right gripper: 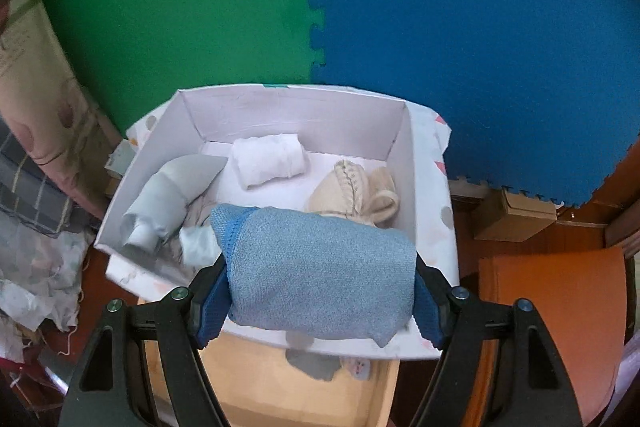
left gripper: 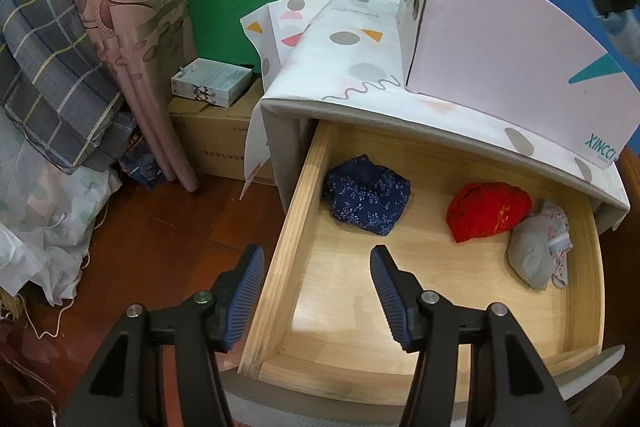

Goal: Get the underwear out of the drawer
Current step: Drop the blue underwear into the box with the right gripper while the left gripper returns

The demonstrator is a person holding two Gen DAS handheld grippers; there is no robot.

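The wooden drawer [left gripper: 280, 239] is pulled out. In it lie a navy floral underwear [left gripper: 366, 201], a red one [left gripper: 488, 211] and a grey patterned one [left gripper: 538, 255]. My left gripper [left gripper: 316, 263] is open and empty, one finger on each side of the drawer's left wall. In the right wrist view my right gripper [right gripper: 320, 287] is shut on a folded light blue underwear [right gripper: 320, 259], held above the near edge of the white box [right gripper: 404, 155] on top of the cabinet. The box holds a white roll [right gripper: 270, 159], a grey-blue roll [right gripper: 168, 199] and a beige piece [right gripper: 356, 191].
Patterned cloth covers the cabinet top [left gripper: 344, 67]. A pink curtain [left gripper: 132, 27], plaid bedding [left gripper: 48, 67] and a cardboard carton [left gripper: 216, 139] stand to the left on the wooden floor. Green and blue foam mats [right gripper: 440, 27] line the wall. An orange panel [right gripper: 552, 307] is at right.
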